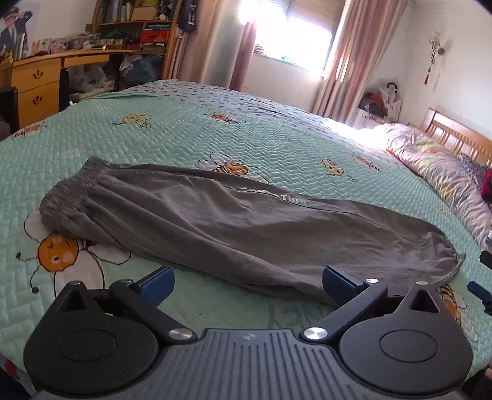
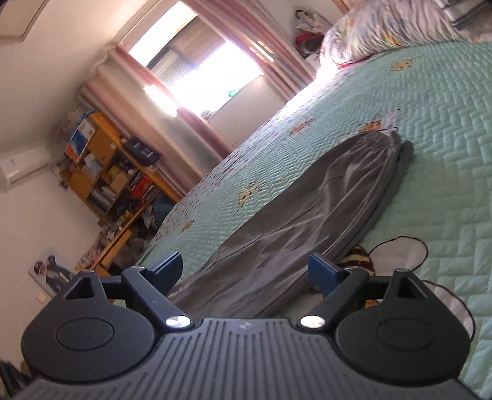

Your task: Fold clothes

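Left gripper (image 1: 247,284), foreground of the left wrist view: blue fingers (image 1: 156,284) spread wide, nothing between them, poised just above the near edge of the grey trousers (image 1: 233,221). Trousers folded lengthwise, one leg over the other, lying flat across the mint quilted bedspread (image 1: 172,129); elastic waistband (image 1: 77,187) at the left, gathered cuffs (image 1: 452,261) at the right, white lettering along the side seam. Bee and flower print on the bedspread partly covered by the garment. At the right edge of this view, two dark blue tips of the right gripper (image 1: 479,290) just beyond the cuffs.

Right gripper (image 2: 246,272), right wrist view, frame strongly tilted: jaws likewise wide apart and empty, aimed along the length of the trousers (image 2: 307,221), which lie clear of the pads.

Surroundings: rolled floral duvet (image 1: 439,172) against the wooden headboard (image 1: 455,132), well apart from the garment; pink curtains (image 1: 347,61) flanking a bright window (image 1: 295,34); wooden desk (image 1: 40,80) and crowded shelves (image 1: 135,27) beyond the far bed edge; wall air-conditioner (image 2: 21,166) in the right wrist view. Nothing lies on the trousers or between them and either gripper.
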A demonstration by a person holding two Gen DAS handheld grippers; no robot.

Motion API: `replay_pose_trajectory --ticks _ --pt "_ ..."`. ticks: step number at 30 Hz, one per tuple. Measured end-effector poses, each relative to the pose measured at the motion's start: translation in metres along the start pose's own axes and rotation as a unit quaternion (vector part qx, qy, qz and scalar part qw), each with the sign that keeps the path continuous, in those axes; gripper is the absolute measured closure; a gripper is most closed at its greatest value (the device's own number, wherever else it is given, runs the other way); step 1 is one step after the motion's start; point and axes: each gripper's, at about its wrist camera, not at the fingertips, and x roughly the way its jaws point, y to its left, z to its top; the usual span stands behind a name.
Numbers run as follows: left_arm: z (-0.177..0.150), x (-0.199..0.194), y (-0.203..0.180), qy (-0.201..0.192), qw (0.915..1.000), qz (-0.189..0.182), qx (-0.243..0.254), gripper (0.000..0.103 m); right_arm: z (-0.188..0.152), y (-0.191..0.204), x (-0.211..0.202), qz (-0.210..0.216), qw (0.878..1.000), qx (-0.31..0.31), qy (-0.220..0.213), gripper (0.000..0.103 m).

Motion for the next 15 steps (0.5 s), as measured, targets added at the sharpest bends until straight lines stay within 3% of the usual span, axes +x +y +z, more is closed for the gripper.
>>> replay_pose_trajectory --ticks 3,6,15 --pt "0.01 0.008 -0.015 0.017 0.9993 0.001 0.034 0.001 -0.012 0.012 0.003 0.012 0.999 -0.02 0.025 0.013" --pt "0.014 0.019 -0.025 0.037 0.9965 0.045 0.06 0.001 -0.025 0.008 0.003 0.016 0.999 0.002 0.047 0.013" --pt "0.026 0.029 -0.024 0.064 0.9886 0.108 0.083 0.001 -0.031 -0.016 -0.001 0.01 0.997 0.047 0.054 0.013"
